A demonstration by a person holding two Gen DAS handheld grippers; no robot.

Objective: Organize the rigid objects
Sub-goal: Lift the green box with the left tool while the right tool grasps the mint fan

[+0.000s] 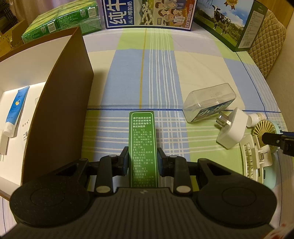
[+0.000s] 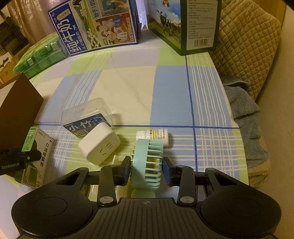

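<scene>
A: Largest items first?

B: Checked tablecloth, blue, green and cream. On it at the back: two milk cartons and a green shrink-wrapped pack. At the left: an open brown box, white inside.

A: Contents of the box?

B: A blue-and-white tube lying on the floor of the box. Other white items beside it; too cropped to identify.

A: The claws?

B: Left gripper: jaws drawn in and clamped on a narrow green carton, one pad on each long side, carton just right of the box wall. Right gripper: jaws pressed on the mint-green fan, gripping its grille head front and back, with no gap showing at either pad.

A: Loose smaller pieces?

B: Clear plastic case with a blue label, lying tilted; white plug adapter touching it; small white bottle on its side just behind the fan.
</scene>
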